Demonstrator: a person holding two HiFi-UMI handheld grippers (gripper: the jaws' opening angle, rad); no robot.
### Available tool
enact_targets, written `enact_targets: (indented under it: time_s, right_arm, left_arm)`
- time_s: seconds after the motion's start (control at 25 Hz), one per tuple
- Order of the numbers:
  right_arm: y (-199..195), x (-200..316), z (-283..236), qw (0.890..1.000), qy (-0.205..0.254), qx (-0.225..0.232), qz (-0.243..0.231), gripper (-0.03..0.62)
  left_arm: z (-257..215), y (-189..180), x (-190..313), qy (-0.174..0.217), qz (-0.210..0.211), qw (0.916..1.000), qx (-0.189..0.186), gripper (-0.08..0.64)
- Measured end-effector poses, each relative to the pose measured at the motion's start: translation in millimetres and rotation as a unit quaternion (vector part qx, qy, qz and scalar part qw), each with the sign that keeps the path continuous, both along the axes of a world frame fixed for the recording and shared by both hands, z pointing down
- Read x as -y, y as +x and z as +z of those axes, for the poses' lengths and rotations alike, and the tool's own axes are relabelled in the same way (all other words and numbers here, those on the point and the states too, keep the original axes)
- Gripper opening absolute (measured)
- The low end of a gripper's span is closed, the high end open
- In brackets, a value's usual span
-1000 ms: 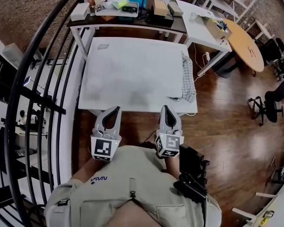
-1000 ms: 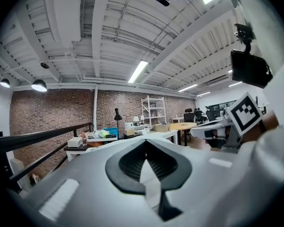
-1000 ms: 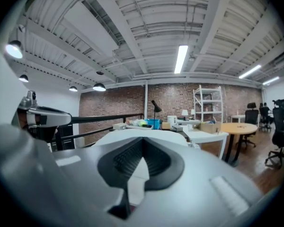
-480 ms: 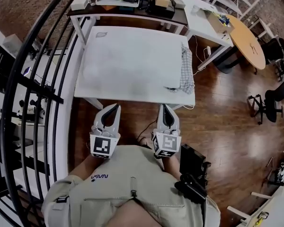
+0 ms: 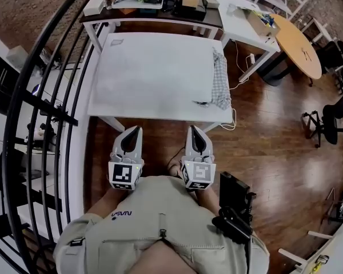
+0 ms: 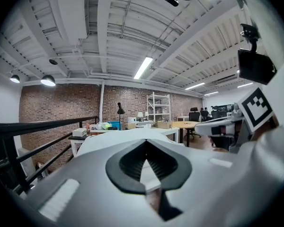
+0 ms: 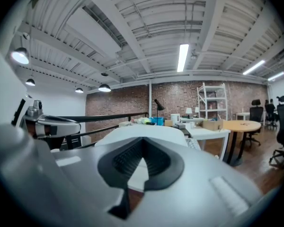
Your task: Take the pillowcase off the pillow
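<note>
Pillow [image 5: 151,73] covers nearly the whole table [image 5: 154,120], hiding its top.

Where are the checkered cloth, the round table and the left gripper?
Checkered cloth [image 5: 219,83]: head view, middle of the cloth.
Round table [image 5: 300,50]: head view, middle of its top.
Left gripper [image 5: 137,129]: head view, at its shut fingertips.

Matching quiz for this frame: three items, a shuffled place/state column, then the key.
Things:
1. left gripper
2. checked cloth
3. round wooden table

Place or state:
A. upper right of the head view
B. shut, short of the white table's near edge
C. lying along that table's right edge

Pairs: 1-B, 2-C, 3-A.
</note>
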State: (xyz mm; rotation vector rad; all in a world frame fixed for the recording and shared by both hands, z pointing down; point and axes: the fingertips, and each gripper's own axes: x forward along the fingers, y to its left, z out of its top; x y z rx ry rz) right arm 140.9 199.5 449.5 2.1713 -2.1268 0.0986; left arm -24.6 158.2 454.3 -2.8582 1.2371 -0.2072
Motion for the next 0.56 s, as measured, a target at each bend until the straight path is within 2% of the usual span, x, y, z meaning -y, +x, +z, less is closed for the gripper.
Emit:
enact_targets:
  time_s: [0.56]
  right_arm:
    - [-6, 2, 3, 1.000, -0.008, 0.001, 0.016, 0.002]
  left_arm:
    - [0, -17, 5, 0.001, -0.002, 1.0000, -0.006, 0.003]
